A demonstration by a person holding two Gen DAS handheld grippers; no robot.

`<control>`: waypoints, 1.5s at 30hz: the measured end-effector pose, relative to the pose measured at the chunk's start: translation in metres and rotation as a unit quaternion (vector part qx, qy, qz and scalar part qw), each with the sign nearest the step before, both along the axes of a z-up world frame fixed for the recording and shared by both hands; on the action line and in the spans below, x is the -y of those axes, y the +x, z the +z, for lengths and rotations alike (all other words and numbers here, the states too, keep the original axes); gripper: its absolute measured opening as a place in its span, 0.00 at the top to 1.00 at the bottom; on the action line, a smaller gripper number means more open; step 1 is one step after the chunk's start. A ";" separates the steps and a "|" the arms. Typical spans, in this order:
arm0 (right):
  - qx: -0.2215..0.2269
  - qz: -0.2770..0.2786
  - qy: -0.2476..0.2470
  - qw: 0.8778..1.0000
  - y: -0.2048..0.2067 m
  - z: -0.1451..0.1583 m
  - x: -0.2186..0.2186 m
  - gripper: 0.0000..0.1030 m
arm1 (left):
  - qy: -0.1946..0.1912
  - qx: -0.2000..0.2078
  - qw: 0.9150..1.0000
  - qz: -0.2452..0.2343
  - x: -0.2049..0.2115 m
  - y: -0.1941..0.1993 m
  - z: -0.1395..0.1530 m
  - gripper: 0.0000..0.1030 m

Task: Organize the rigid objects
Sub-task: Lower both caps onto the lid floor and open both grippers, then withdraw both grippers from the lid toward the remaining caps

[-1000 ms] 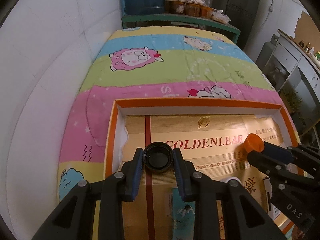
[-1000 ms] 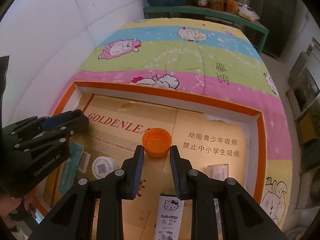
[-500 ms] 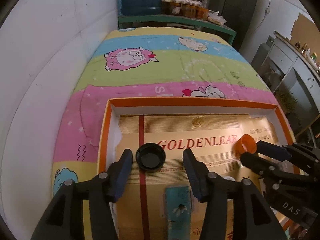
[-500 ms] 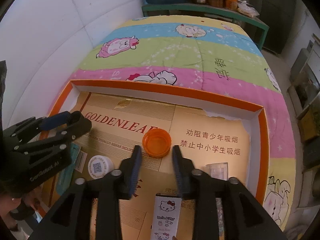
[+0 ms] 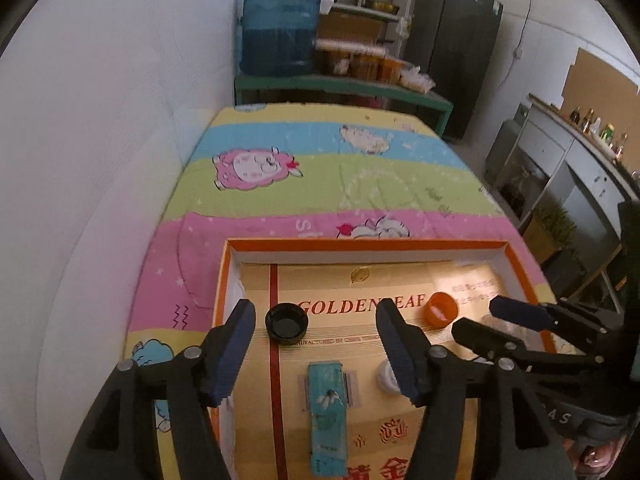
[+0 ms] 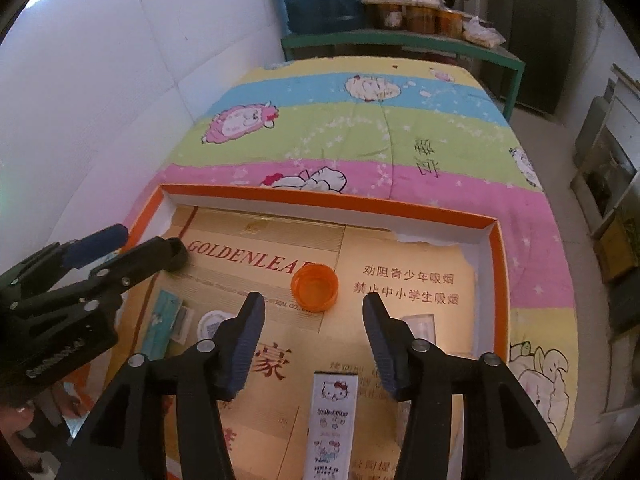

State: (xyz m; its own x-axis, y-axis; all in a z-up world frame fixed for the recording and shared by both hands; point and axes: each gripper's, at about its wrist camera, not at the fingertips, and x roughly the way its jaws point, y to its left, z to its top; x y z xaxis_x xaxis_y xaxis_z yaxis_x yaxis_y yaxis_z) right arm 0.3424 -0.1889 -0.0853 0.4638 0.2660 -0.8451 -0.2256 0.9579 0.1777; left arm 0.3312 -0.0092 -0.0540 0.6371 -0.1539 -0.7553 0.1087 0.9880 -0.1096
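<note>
Surface: a bed under a striped cartoon-sheep quilt (image 5: 360, 184) carries an orange-rimmed shallow tray (image 5: 364, 245), its floor lined with flattened gold "GOLDENLEAF" cardboard.
Left gripper (image 5: 316, 320): jaws stand wide apart, having just been opening; nothing is clamped. The pads touch nothing.
Black cap (image 5: 287, 323): lies open side up on the cardboard, beside the red stripe, between the left gripper's fingers and nearer the left-hand one, free of both.
Right gripper (image 6: 314, 312): jaws apart, having just been opening; nothing is clamped.
Orange cap (image 6: 315, 287): lies open side up on the cardboard at the end of the printed lettering, just ahead of the right gripper's fingertips and clear of both pads.
Teal packet (image 5: 327, 410): lies flat, lengthwise, nearer the camera than the black cap.
White round lid (image 6: 214, 323): flat on the cardboard between the teal packet and the right gripper's left-hand finger.
Cartoon-cat box (image 6: 331, 420): lies flat beneath the right gripper.
Background: a blue water jug (image 5: 282, 26) on a green bench beyond the bed.
</note>
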 end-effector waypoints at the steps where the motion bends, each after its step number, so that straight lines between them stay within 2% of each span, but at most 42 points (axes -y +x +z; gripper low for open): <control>1: 0.003 0.000 -0.001 1.000 -0.002 0.002 0.000 0.49 | -0.002 0.005 1.000 0.001 -0.001 -0.004 0.003 0.39; 9: 0.022 0.004 0.011 1.000 -0.029 0.018 0.002 0.49 | 0.000 0.039 0.999 0.008 -0.006 -0.030 0.023 0.38; 13: 0.031 0.005 0.020 0.999 -0.044 0.027 0.003 0.45 | -0.005 0.055 0.998 0.007 -0.010 -0.044 0.032 0.32; 21: 0.053 -0.001 0.038 0.998 -0.079 0.043 0.008 0.43 | -0.018 0.084 0.996 0.003 -0.017 -0.077 0.045 0.32; 30: 0.084 -0.021 0.034 0.996 -0.124 0.050 0.012 0.43 | -0.017 0.120 0.993 -0.002 -0.014 -0.118 0.053 0.31; 45: 0.107 -0.034 0.018 0.993 -0.175 0.048 0.009 0.43 | -0.032 0.118 0.993 -0.010 -0.021 -0.167 0.046 0.31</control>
